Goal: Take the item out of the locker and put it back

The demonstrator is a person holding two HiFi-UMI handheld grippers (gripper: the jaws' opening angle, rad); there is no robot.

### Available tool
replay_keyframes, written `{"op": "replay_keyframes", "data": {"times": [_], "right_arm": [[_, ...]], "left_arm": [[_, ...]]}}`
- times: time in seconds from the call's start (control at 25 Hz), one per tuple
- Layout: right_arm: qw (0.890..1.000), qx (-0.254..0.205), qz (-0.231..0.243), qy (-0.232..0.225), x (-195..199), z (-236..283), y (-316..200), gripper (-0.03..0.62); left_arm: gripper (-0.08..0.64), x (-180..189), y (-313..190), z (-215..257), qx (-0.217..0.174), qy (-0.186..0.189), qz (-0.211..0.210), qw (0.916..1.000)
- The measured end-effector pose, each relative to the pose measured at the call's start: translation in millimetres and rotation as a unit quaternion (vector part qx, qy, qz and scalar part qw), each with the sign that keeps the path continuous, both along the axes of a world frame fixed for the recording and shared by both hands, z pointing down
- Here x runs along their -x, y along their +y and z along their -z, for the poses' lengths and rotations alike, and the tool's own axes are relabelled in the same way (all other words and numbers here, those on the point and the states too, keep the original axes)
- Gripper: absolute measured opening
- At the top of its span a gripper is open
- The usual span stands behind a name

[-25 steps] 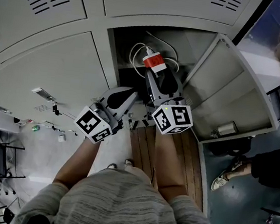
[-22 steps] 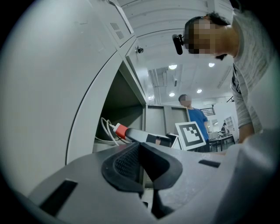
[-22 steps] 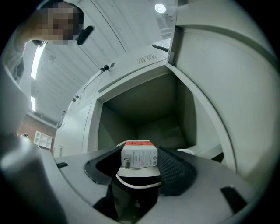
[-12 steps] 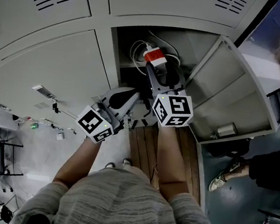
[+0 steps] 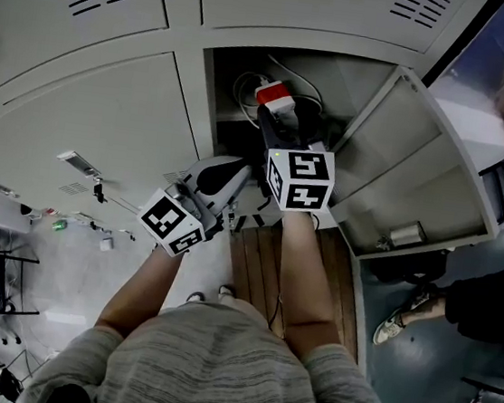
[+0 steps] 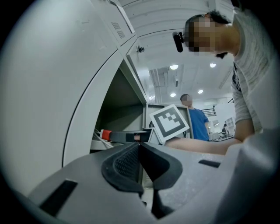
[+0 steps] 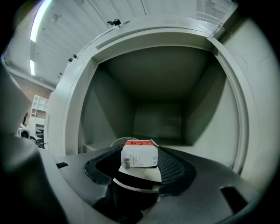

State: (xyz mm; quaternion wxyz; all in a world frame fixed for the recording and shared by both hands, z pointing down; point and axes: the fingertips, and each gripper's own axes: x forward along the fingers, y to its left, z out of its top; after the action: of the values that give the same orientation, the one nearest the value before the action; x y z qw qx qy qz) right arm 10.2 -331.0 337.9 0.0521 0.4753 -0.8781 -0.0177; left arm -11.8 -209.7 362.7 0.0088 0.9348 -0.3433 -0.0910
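Jaws of the right gripper [image 7: 140,153] are spread wide yet closed on the task's thing – a small white charger block [image 7: 141,160] with a red top, clamped by its two flat sides between the ribbed pads. The block is held at the mouth of the open locker compartment [image 7: 157,87], apparently clear of the floor inside. It is judged to be light and rigid, a hard plastic shell that will not give under the pads. Its smooth faces could slip if the grip is slackened. The broad opposite sides, where it is held now, are judged the best place to take it, since the pads find flat, parallel surfaces there. A white cable [image 5: 245,91] is seen looped just behind the block in the compartment and appears to be attached to it. Being limp, the cable is likely to drag or snag on the compartment edge, so the block should not be lifted by it. To the right the locker door [image 5: 412,161] stands swung open. The left gripper [image 6: 139,146] is held outside, before the closed door beside the compartment – its jaws are pressed together with nothing between them. A person in a blue top [image 6: 199,124] is visible well beyond.
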Motion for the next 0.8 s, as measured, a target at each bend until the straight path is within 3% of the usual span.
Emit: {"op": "replay_keyframes", "data": {"times": [0.2, 0.44, 0.8], "right_arm": [[1.0, 0.009, -0.01, 0.025, 5, -3, -8, 0.268], [1.0, -0.009, 0.01, -0.019, 1, 3, 0, 0.275], [0.998, -0.042, 0.026, -0.029, -8, 10, 26, 0.275]], "left_arm": [[0.008, -1, 1, -1, 0.001, 0.001, -0.001, 1.0], [0.009, 1, 0, 0, 0.001, 0.005, -0.001, 1.0], [0.009, -2, 1, 2, -0.001, 0.01, -0.009, 0.9999]]}}
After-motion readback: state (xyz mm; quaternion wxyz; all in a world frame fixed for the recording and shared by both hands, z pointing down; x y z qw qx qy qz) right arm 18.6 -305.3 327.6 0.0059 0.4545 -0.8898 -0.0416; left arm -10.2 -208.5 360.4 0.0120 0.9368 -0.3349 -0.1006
